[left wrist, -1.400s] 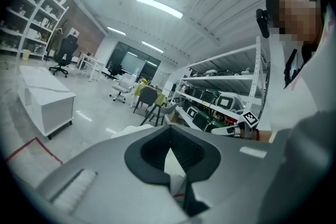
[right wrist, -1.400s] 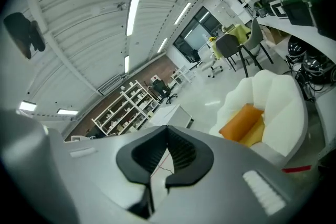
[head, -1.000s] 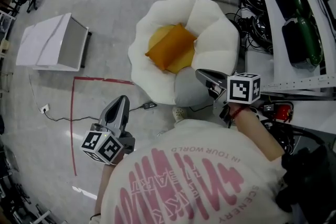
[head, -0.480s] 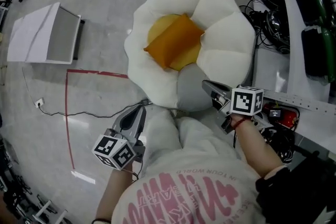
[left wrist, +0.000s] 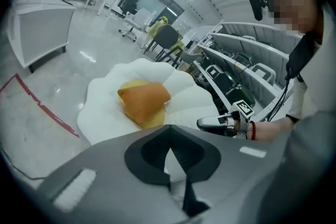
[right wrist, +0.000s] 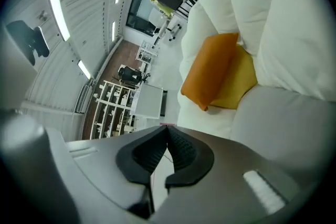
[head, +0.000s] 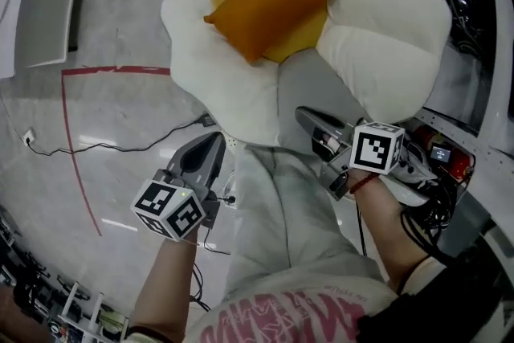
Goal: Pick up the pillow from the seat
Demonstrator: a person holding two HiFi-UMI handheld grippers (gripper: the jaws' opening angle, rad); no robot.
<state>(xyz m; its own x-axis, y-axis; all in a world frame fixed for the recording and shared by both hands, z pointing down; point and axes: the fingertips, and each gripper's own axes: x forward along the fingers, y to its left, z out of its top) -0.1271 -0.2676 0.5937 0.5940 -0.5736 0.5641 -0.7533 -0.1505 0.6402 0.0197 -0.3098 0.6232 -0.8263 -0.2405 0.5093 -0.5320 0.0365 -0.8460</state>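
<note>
An orange pillow [head: 273, 2] lies in the yellow middle of a white flower-shaped seat [head: 225, 84]. It also shows in the left gripper view as the orange pillow [left wrist: 144, 102] and in the right gripper view as the orange pillow [right wrist: 212, 71]. My left gripper [head: 215, 142] hangs near the seat's front edge, jaws shut and empty. To the right, my right gripper [head: 303, 115] points at the seat's grey front part, also shut with nothing held. Both are short of the pillow.
A white box [head: 40, 12] stands on the floor at the left. Red tape [head: 76, 140] and a thin cable [head: 104, 147] run over the floor. Racks with cables and equipment [head: 474, 28] crowd the right side. The person's legs [head: 281, 213] are close to the seat.
The view has closed in on the seat: the seat and pillow are larger and higher in the picture. Both grippers have come nearer to the seat's front edge. Jaws stayed shut.
</note>
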